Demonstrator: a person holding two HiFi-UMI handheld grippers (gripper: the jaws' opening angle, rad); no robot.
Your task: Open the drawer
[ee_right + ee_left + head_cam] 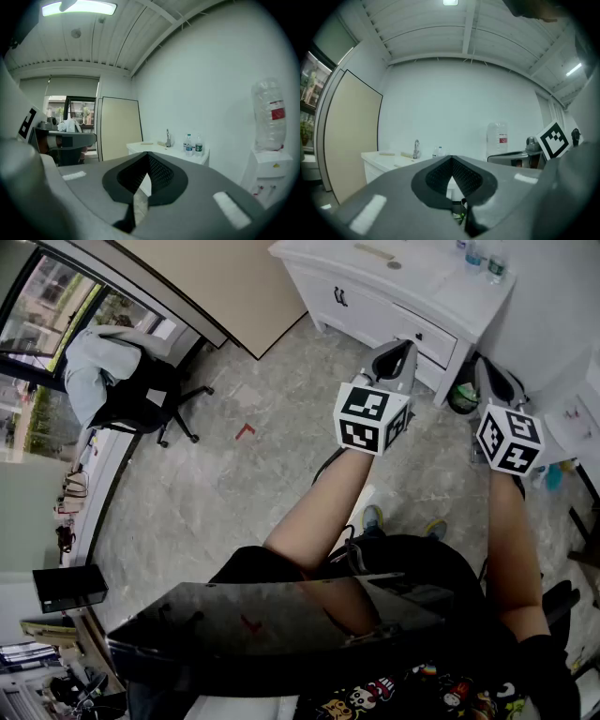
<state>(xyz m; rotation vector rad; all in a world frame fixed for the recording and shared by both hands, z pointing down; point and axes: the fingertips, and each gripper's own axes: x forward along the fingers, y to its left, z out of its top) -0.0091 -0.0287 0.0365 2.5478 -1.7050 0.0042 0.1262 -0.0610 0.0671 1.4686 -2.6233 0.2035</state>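
Note:
A white cabinet [375, 310] with a sink top stands at the far side of the room. Its drawer [427, 334] has a small dark handle and is closed, as is the front with the handle further left [339, 296]. My left gripper [394, 360] is held in the air short of the cabinet, shut on nothing. The right gripper [494, 381] hangs beside it to the right, also shut and empty. In the left gripper view the jaws meet at the tip [452, 160], with the cabinet [377, 166] beyond at the left. In the right gripper view the closed tips [147, 155] point at the counter [159, 150].
A green bin [462, 397] sits on the floor right of the cabinet. A water dispenser with a bottle [269, 117] stands further right. An office chair draped with clothing [141, 395] is at the left, and a beige panel [216, 287] leans at the back. Bottles [192, 144] stand on the counter.

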